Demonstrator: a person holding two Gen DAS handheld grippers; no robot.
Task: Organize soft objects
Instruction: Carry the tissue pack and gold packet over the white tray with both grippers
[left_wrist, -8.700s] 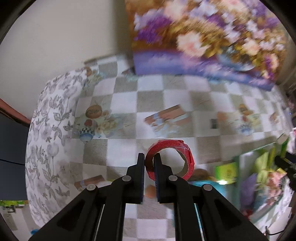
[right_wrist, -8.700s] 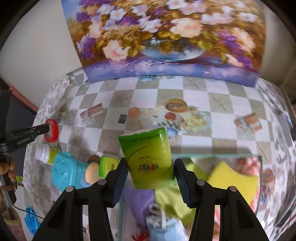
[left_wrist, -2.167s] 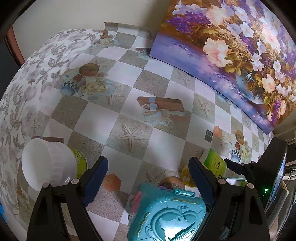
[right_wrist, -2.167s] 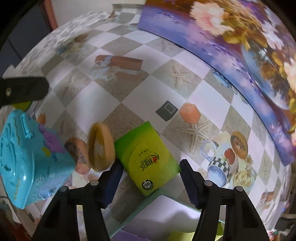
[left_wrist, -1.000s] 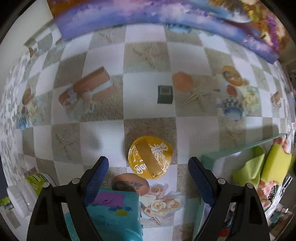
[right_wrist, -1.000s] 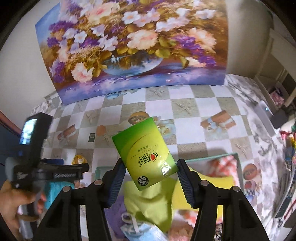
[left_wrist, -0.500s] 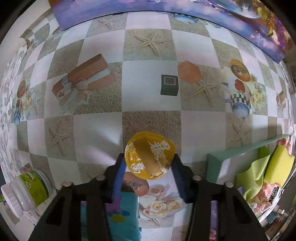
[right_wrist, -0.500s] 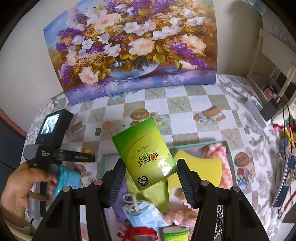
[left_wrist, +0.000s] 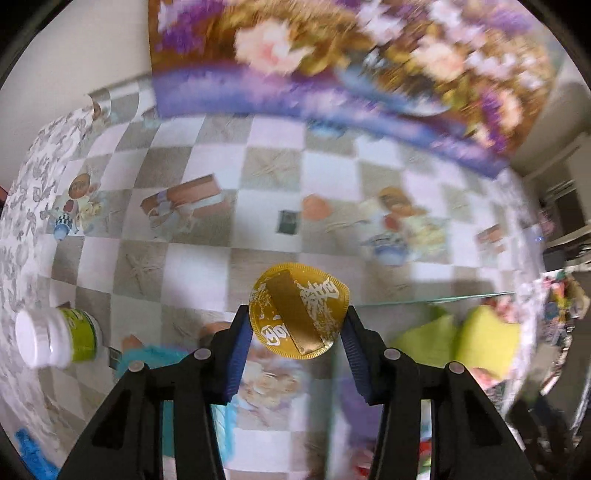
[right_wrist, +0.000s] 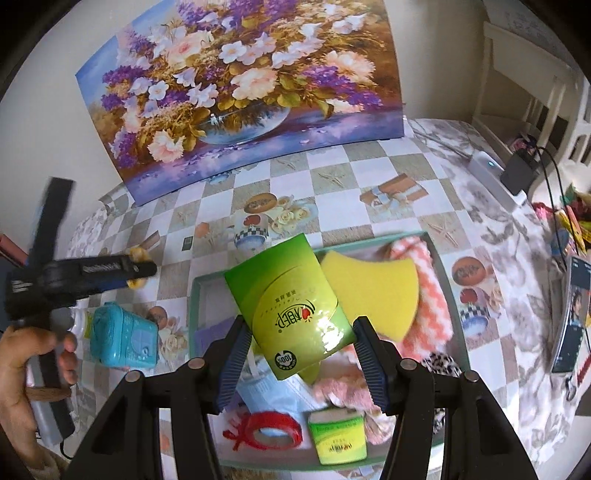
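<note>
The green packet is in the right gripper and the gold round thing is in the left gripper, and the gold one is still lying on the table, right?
Not quite. The gold round thing isn't lying on the table; the left gripper holds it lifted above the checkered cloth, as the left wrist view shows. The right gripper does hold the green packet.

Checkered table (right_wrist: 436, 206) – green tray (right_wrist: 447, 280), teal case (right_wrist: 123, 338), white-capped bottle (left_wrist: 55, 341), flower painting (right_wrist: 240, 88)
</note>
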